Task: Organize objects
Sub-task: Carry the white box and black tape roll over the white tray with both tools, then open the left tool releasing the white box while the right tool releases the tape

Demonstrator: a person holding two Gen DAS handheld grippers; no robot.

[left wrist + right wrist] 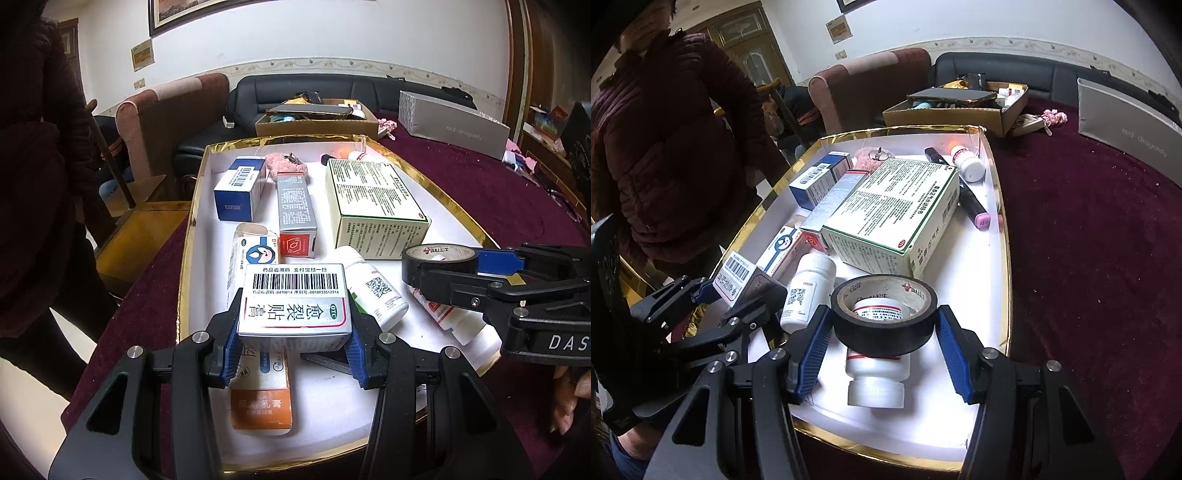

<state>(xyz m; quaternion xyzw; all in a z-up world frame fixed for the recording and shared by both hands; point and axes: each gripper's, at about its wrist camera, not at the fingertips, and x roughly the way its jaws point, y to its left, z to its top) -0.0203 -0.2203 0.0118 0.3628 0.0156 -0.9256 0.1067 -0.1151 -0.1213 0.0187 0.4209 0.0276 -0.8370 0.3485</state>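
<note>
Landmark: I take the gold-rimmed white tray (192,221) on the dark red tablecloth (498,192) as my reference for every place below.
Left gripper: my left gripper (293,343) has its blue pads (231,349) pressed on both sides of a silver medicine box with a barcode (293,299), holding it above the tray's near end.
Right gripper: my right gripper (882,339) carries a roll of black tape (884,314) between its blue pads over the tray's near right part; the left pad meets the roll, but at the right pad I cannot tell whether it touches.
Under the tape: a white pill bottle (877,373) lies on its side on the tray floor, its cap toward me.
Under the silver box: an orange and white tube carton (260,398) lies flat at the tray's near edge.
Tray middle: a second white bottle with a QR code (373,291) lies just beside a large pale green box (373,199).
Tray far end: a blue and white carton (240,188), a grey and red carton (297,218) and a pink fluffy item (286,166).
Tray right side: a marker with a pink end (971,201) lies beside the green box.
Beyond the tray: an open cardboard box (317,127) and a grey box (450,118).
Left of the tray: a person in a dark red padded jacket (672,147).
</note>
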